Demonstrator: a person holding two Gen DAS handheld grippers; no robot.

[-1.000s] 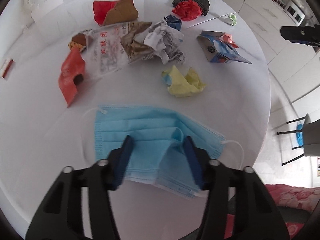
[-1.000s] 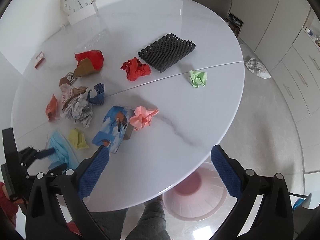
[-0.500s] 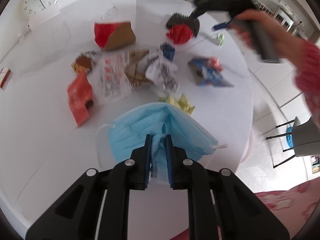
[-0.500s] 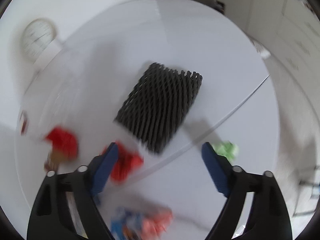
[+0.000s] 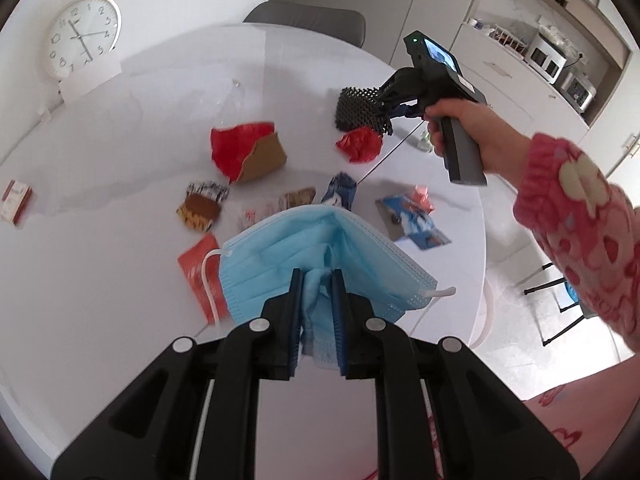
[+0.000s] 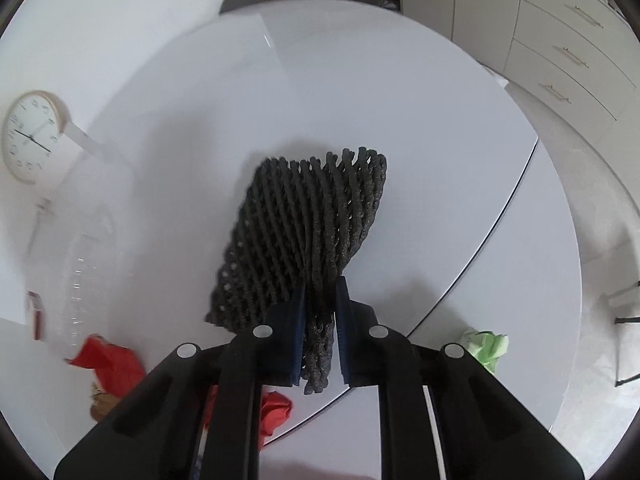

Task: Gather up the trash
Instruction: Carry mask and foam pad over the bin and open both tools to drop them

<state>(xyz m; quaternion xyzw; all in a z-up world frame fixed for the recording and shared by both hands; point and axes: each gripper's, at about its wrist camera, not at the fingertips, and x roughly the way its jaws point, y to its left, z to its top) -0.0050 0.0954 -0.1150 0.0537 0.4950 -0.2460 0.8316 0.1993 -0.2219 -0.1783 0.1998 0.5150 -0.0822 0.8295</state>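
1. Left claw (image 5: 316,276): we pinch the blue face mask (image 5: 320,248), lifted above the desk (image 5: 100,300)
2. Right claw (image 6: 320,284): we have just closed on the black foam net (image 6: 308,224), its far end on the desk

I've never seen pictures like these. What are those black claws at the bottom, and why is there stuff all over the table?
Those claws are grabbers, one in each of a person's hands. Each grabber has a small camera on it looking along its two fingers, so you get two round pictures.

In the left grabber's picture, the left grabber has pinched a blue face mask. You can also see the person's right hand holding the other grabber.

In the right grabber's picture, the right grabber has just closed on a black foam net.

The white table has trash on it: a red paper ball, a green paper ball, wrappers. A clock leans against the wall.
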